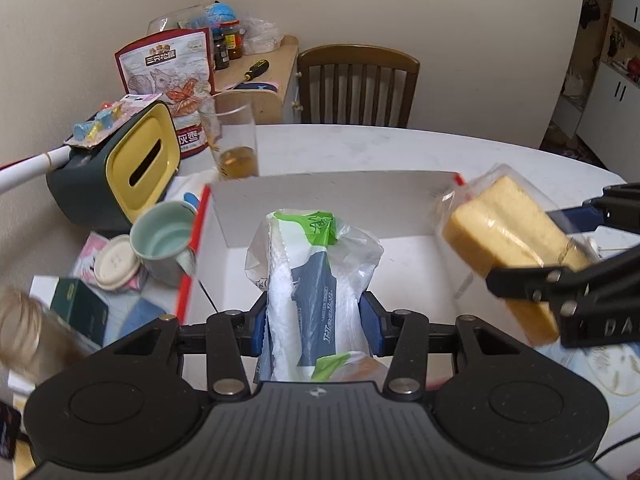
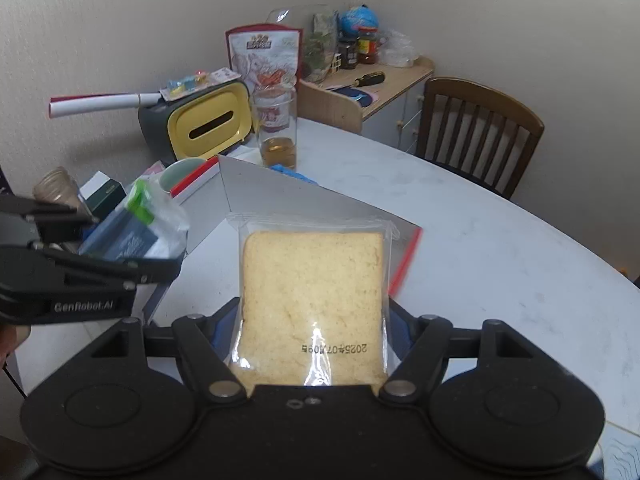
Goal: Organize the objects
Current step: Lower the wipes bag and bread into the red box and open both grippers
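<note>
My left gripper [image 1: 316,320] is shut on a tissue pack [image 1: 312,276] in white, blue and green plastic, held above a shallow white box [image 1: 400,196] with red edges. My right gripper [image 2: 312,320] is shut on a wrapped bread slice [image 2: 312,296] in clear film, held over the same box [image 2: 280,192]. In the left wrist view the bread [image 1: 500,236] and right gripper [image 1: 560,240] hang at the right over the box's edge. In the right wrist view the left gripper [image 2: 132,256] and tissue pack [image 2: 132,232] are at the left.
A glass of amber liquid [image 1: 236,140], a green mug [image 1: 164,240], a yellow-faced tissue holder [image 1: 120,164], a snack bag [image 1: 168,72] and small boxes crowd the table's left. A wooden chair [image 1: 356,84] and a side cabinet [image 2: 376,84] with jars stand behind.
</note>
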### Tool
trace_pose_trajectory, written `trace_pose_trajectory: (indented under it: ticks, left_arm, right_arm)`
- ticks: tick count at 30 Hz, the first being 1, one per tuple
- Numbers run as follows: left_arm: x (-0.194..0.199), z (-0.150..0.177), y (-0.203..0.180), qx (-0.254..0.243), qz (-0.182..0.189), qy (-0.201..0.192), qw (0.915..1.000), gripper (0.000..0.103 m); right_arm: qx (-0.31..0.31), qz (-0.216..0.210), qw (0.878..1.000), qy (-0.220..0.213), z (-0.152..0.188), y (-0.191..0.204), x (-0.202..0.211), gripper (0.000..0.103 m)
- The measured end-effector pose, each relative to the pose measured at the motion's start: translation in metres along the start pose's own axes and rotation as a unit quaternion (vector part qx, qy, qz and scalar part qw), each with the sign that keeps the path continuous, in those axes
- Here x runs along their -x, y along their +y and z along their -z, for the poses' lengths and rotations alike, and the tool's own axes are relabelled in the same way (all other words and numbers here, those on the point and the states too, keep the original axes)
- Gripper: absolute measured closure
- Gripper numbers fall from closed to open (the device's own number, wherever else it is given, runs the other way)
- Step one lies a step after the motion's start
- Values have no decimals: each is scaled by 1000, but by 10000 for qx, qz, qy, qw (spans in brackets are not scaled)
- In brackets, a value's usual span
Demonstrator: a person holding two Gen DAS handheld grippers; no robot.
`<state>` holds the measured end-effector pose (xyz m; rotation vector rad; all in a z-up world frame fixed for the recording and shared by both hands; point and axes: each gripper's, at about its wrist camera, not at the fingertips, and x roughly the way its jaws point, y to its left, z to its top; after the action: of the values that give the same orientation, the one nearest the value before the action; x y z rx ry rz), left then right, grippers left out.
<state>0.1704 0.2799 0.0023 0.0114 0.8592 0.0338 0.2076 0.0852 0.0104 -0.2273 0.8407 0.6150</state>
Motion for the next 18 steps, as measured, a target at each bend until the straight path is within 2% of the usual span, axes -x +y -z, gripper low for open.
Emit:
trace_pose_trajectory:
  ticks: [4,9,16,18]
  left_arm:
    - [-24,-13,16,-23,-63,110,9999,58]
    - [-65,-23,20,-245,-151,399,9988,58]
    - [-113,-23,18,-535,-144,954,9939,58]
    - [-125,-22,17,-596,-127,1134,9917,58]
  right_arm:
    - [95,1,9999,133,-11,13,-29,32]
    - [290,209,9988,334,-18,25,-64,32]
    - [437,206,9946,916,-17,38,-111,32]
    - [482,315,9927,1056,-16,41,-122,32]
